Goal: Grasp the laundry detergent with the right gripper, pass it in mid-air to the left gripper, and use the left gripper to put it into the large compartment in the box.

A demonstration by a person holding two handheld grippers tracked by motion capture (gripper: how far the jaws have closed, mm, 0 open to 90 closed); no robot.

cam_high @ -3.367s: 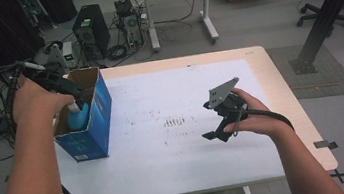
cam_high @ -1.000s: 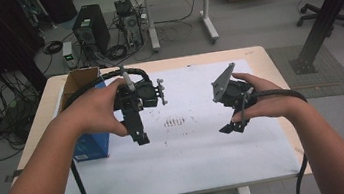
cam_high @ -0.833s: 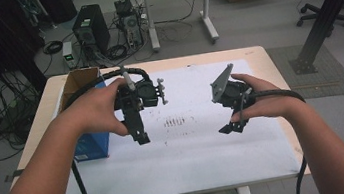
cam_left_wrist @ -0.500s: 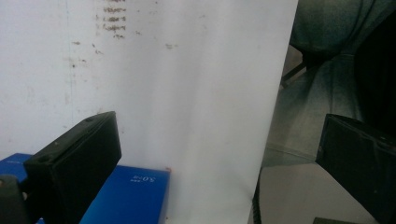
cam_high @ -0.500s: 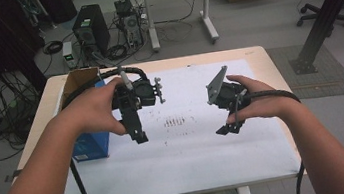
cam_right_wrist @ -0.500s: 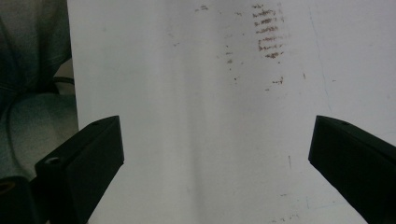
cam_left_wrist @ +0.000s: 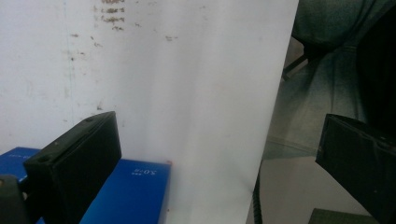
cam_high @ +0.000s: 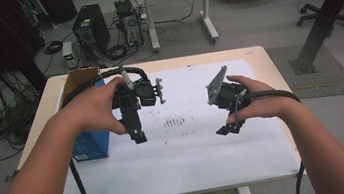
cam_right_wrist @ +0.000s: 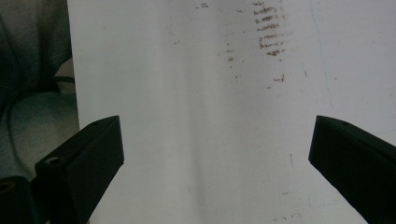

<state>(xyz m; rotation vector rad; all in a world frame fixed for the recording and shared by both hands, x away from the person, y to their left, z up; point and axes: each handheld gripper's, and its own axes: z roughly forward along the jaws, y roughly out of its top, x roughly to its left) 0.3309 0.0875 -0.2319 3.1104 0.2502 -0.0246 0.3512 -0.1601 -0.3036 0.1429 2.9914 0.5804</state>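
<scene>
Container: one blue cardboard box (cam_high: 89, 138) stands at the left side of the table (cam_high: 255, 55), flaps open at the top. The person's left forearm crosses in front of it in the high view, so its inside cannot be made out; contents not readable. In the left gripper view a blue side of the box (cam_left_wrist: 135, 196) shows at the bottom edge with small upside-down print, lying on the white sheet (cam_high: 191, 145) that covers most of the tabletop.

Left gripper (cam_high: 137, 132): held in the person's left hand (cam_high: 96, 112) above the sheet, just right of the box, pointing down and toward the person. In the left gripper view its jaws stand wide apart with nothing between them; the sheet and its near edge lie below.

Right gripper (cam_high: 227, 129): held in the right hand (cam_high: 256, 103) above the sheet's right half, well apart from the left gripper, grey plate on top. In the right gripper view its jaws are spread wide and empty.

Between the two grippers the sheet carries a short row of brown smudges (cam_high: 176, 122).

Hard to read: the jaw tips are dark and small in the high view. The floor beyond the table holds cables and a computer tower (cam_high: 91, 32), partly in shadow.
</scene>
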